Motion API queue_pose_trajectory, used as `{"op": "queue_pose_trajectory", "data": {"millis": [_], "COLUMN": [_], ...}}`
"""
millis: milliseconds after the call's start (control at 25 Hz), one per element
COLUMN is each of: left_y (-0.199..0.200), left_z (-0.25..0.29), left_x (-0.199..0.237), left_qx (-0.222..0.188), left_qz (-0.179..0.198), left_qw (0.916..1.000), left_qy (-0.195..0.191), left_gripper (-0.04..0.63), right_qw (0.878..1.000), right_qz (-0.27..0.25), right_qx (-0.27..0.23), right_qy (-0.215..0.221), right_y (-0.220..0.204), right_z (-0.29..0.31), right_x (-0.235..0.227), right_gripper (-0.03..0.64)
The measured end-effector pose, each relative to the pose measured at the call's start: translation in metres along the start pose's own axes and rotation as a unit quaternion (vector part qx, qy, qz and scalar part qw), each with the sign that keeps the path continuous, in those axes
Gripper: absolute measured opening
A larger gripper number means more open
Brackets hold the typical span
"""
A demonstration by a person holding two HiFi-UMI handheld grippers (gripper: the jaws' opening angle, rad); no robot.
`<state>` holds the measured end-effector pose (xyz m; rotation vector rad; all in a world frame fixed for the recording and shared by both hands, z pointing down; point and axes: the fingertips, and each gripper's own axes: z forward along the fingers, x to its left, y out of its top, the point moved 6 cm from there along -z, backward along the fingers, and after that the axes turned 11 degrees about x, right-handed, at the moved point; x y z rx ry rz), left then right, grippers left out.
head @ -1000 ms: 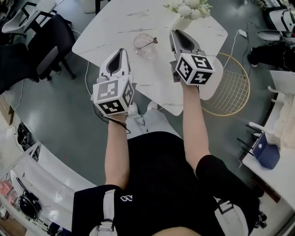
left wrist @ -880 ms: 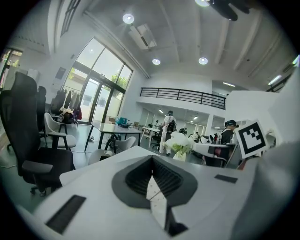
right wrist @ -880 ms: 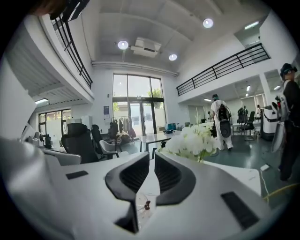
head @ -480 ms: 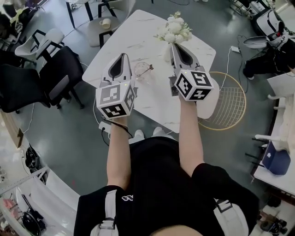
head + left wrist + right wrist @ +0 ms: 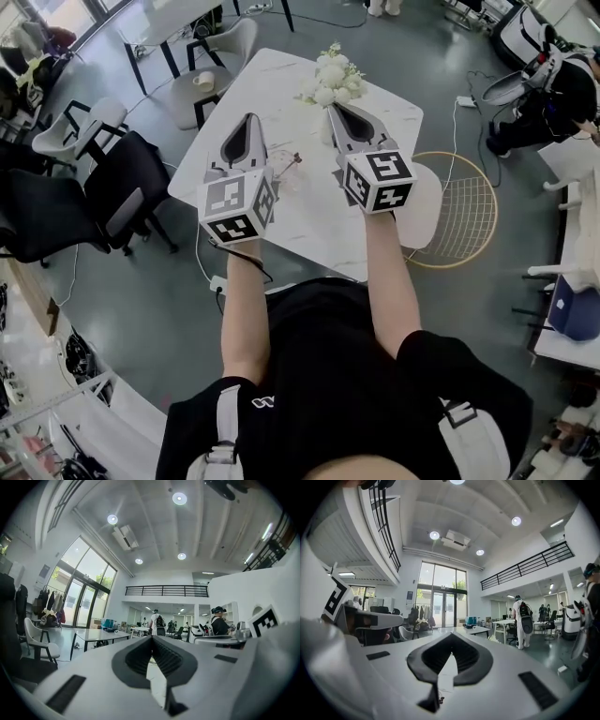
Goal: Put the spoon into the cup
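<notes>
Both claws hang above the white marble desk [image 5: 309, 234], raised and tilted so their own cameras look out across the room, at the tall windows [image 5: 77, 592] and the ceiling lights [image 5: 435, 535]. My left claw [image 5: 249, 118] is pressed together: in the left gripper view its tips meet at one line with nothing between them [image 5: 151, 639]. My right claw [image 5: 333, 106] is likewise pressed together and empty [image 5: 451, 635]. From the head view, the clear glass cup [image 5: 283, 178] stands on the desk between the two claws, just beside the left one's marker cube. The spoon [image 5: 292, 161] appears to rest in it, with its handle leaning out over the rim toward the right claw; it is small, so I cannot be sure. A bunch of white flowers [image 5: 328, 73] stands at the desk's far end.
</notes>
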<state>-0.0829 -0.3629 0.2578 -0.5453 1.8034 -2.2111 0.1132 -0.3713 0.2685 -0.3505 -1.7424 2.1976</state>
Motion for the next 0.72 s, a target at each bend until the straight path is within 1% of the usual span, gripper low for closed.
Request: {"op": "queue_pose_trajectory", "data": {"millis": [360, 720], "left_y": [-0.002, -0.007], "left_z": [0.005, 0.017], "left_x": [-0.012, -0.018], "left_qx": [0.002, 0.012], "left_qz": [-0.003, -0.003], "left_qw": [1.0, 0.9999], "left_qy": [0.001, 0.009], "left_gripper": [0.017, 0.017], "right_qw": [1.0, 0.999], "right_qz": [-0.017, -0.024], "right_qx": [0.012, 0.005], "right_qy": [0.014, 0.025], "right_y": [-0.003, -0.001], "right_z": [-0.002, 0.002], "right_x": [-0.004, -0.014], "right_gripper": [0.007, 0.006]}}
